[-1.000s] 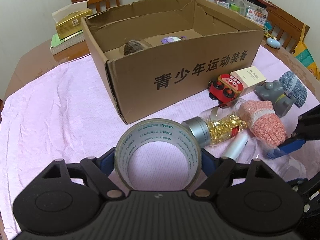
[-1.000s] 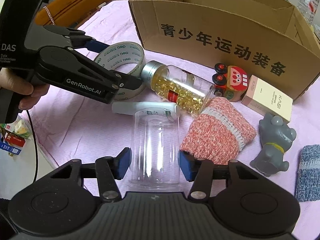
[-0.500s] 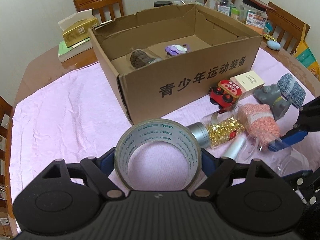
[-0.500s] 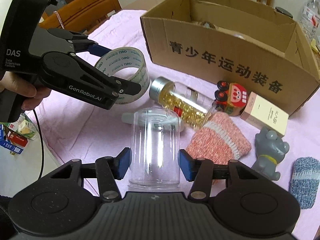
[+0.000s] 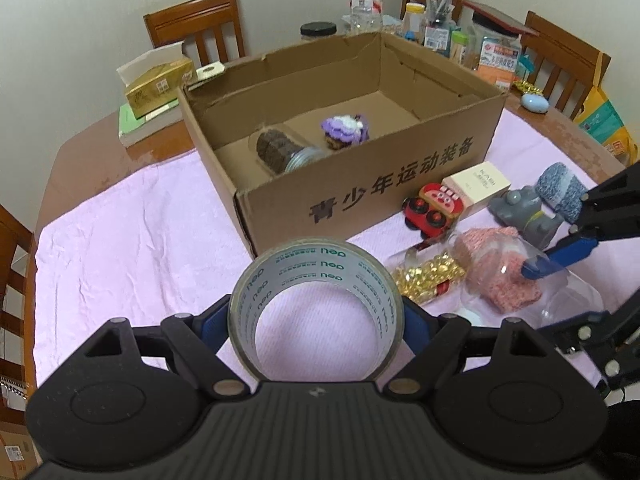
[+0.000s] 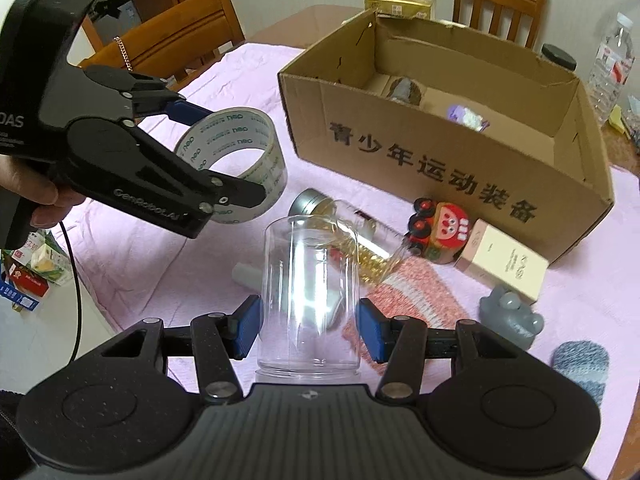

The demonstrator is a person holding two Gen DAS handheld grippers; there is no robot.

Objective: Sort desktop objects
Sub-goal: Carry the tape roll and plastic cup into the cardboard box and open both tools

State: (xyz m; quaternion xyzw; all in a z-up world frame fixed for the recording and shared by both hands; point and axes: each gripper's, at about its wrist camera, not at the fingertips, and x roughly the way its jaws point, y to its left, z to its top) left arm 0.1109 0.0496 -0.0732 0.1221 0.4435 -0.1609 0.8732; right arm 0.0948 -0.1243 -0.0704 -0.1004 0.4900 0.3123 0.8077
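Observation:
My left gripper [image 5: 314, 326] is shut on a roll of clear tape [image 5: 316, 276] and holds it up in the air in front of the open cardboard box [image 5: 360, 184]. It also shows in the right wrist view [image 6: 216, 152] with the tape [image 6: 240, 160]. My right gripper [image 6: 310, 326] is shut on a clear plastic cup [image 6: 310, 292], lifted above the pink cloth. The cup shows in the left wrist view [image 5: 532, 276]. Inside the box lie a jar of dark contents [image 5: 280, 152] and a purple knitted toy [image 5: 346, 130].
On the pink cloth [image 5: 140, 240] lie a jar of gold capsules [image 6: 352, 236], a pink sock [image 6: 416, 292], a red toy train [image 6: 440, 232], a cream carton [image 6: 504, 266], a grey figurine [image 6: 512, 320] and a blue sock [image 6: 580, 364]. Chairs, bottles and a tissue box [image 5: 158, 84] stand behind.
Both grippers have risen with their loads: the tape and the cup are higher above the cloth, and the inside of the box has come into fuller view.

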